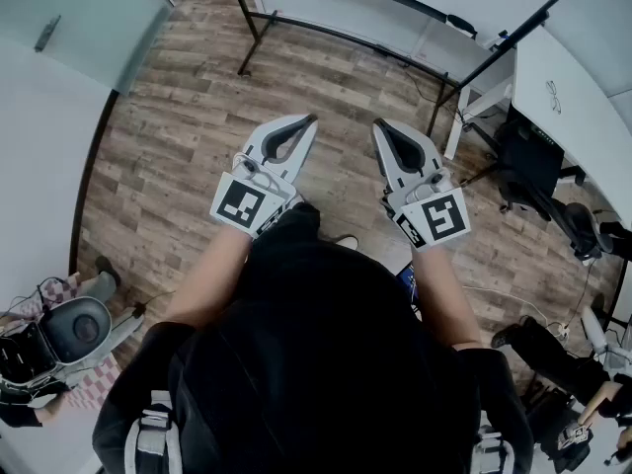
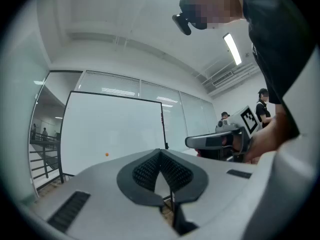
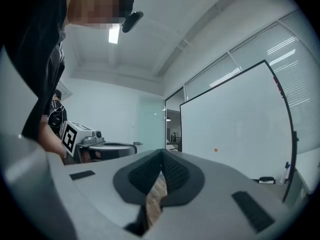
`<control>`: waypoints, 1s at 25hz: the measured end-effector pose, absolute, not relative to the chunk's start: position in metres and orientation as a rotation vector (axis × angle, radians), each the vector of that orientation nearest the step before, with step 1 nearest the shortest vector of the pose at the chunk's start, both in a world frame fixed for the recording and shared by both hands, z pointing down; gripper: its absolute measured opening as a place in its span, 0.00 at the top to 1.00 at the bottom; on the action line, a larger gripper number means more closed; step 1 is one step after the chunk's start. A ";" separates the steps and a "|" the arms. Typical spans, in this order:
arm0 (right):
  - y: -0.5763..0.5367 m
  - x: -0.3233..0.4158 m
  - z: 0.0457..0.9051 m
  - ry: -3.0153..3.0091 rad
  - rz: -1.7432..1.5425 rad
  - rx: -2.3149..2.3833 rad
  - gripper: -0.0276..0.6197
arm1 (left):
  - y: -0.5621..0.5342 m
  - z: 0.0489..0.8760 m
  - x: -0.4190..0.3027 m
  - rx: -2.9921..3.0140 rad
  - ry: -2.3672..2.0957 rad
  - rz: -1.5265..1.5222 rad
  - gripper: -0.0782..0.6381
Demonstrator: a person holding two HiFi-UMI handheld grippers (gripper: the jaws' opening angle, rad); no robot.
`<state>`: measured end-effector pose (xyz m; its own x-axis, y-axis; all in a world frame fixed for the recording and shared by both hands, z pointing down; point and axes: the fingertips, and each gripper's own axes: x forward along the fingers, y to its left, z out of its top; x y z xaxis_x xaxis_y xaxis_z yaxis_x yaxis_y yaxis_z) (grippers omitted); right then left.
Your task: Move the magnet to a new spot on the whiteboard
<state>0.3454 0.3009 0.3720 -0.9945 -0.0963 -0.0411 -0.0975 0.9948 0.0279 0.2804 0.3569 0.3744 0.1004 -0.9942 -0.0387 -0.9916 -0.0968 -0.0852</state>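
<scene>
There are two grippers, the left gripper [image 1: 312,119] and the right gripper [image 1: 376,124]. Each carries one marker cube, a left cube [image 1: 242,203] and a right cube [image 1: 434,217].

One whiteboard [image 2: 115,129] stands far ahead, and one orange magnet [image 2: 107,154] sits low on its left part.

Two ceiling strip lights [image 2: 232,48] show overhead.

Two bystanders [image 2: 262,106] are far off to the right, and two small figures [image 2: 34,131] are far off to the left behind glass.

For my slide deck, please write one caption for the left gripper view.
Left gripper, shut and empty, faces the whiteboard with its small orange magnet; right gripper alongside.
</scene>
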 end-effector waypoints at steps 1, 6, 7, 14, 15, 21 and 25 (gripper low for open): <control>0.299 0.347 0.372 3.097 0.046 -0.150 0.96 | 0.355 0.374 0.281 -2.263 2.051 -0.043 0.89; 0.298 0.359 0.369 3.064 -0.002 -0.130 0.96 | 0.354 0.378 0.291 -2.271 2.074 -0.035 0.89; 0.299 0.362 0.367 3.049 -0.019 -0.125 0.96 | 0.354 0.379 0.294 -2.269 2.077 -0.035 0.89; 0.301 0.378 0.364 3.034 -0.045 -0.085 0.95 | 0.345 0.376 0.318 -2.287 2.059 -0.038 0.89; 0.301 0.379 0.364 3.033 -0.051 -0.081 0.95 | 0.344 0.376 0.320 -2.291 2.055 -0.038 0.89; 0.298 0.376 0.369 3.048 -0.080 -0.065 0.95 | 0.336 0.374 0.321 -2.301 2.051 -0.030 0.89; 0.297 0.363 0.371 3.057 -0.082 -0.075 0.95 | 0.335 0.376 0.309 -2.305 2.045 -0.035 0.89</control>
